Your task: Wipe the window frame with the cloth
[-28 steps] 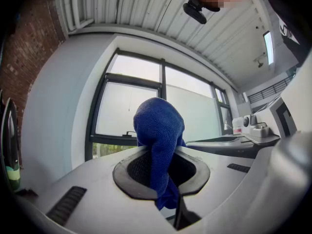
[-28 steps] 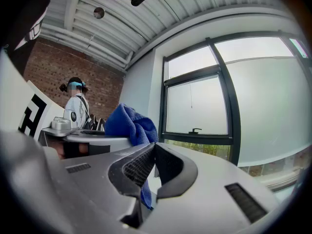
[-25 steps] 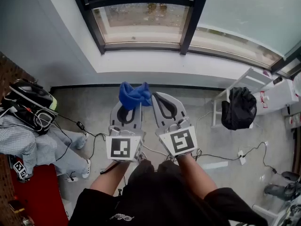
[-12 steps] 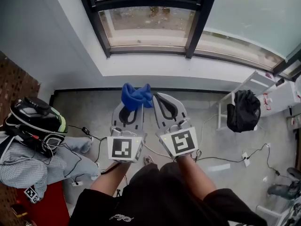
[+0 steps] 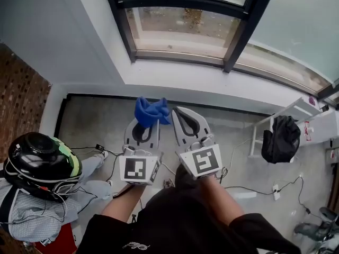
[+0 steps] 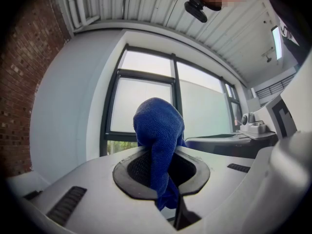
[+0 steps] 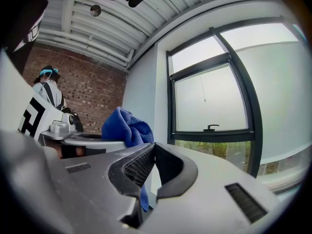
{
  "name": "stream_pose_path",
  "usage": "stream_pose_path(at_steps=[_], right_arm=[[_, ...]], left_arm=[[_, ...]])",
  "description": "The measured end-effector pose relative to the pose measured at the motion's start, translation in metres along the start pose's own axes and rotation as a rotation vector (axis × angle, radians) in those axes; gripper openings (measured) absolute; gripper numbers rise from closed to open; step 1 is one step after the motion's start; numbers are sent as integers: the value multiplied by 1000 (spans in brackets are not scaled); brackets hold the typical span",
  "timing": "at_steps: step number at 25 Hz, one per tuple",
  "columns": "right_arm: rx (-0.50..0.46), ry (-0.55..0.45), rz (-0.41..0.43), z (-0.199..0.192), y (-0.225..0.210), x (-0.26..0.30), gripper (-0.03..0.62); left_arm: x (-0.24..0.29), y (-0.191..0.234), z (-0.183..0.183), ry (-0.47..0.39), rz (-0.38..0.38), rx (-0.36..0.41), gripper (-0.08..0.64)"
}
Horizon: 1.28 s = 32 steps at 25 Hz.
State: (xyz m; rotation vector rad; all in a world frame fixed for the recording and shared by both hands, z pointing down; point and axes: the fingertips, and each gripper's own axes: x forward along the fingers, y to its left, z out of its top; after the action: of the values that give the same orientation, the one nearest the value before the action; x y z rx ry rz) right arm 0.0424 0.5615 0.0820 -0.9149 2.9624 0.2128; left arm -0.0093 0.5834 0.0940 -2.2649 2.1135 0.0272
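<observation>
Head view shows the left gripper [image 5: 147, 125] pinching the blue cloth [image 5: 151, 110], which is well away from the dark window frame [image 5: 239, 41]. The right gripper [image 5: 175, 111] is just beside it, its jaws pressed together on nothing.

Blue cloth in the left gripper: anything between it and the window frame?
Nothing visible. The blue terry cloth is pinched in the left gripper's jaws, with only open air between it and the dark metal window frame beyond the white sill. The right gripper sits beside it, jaws shut, off that path.
</observation>
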Motion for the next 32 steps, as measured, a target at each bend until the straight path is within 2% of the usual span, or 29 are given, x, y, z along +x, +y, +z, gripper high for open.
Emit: stream_pose_path(at_steps=[3, 6, 13, 18, 26, 32], right_arm=[[13, -30, 77, -10, -9, 26, 6], [37, -36, 134, -16, -30, 78, 6], [116, -27, 205, -25, -96, 159, 6], [137, -29, 217, -31, -122, 187, 6], [122, -20, 225, -35, -151, 210, 6], [94, 33, 215, -57, -161, 246, 6]], left_arm=[[16, 16, -10, 3, 81, 23, 57], [60, 46, -17, 36, 133, 29, 57], [148, 87, -28, 112, 205, 26, 57], [184, 100, -33, 166, 203, 58, 57], [232, 107, -30, 165, 185, 69, 57], [272, 139, -42, 159, 173, 47, 57]])
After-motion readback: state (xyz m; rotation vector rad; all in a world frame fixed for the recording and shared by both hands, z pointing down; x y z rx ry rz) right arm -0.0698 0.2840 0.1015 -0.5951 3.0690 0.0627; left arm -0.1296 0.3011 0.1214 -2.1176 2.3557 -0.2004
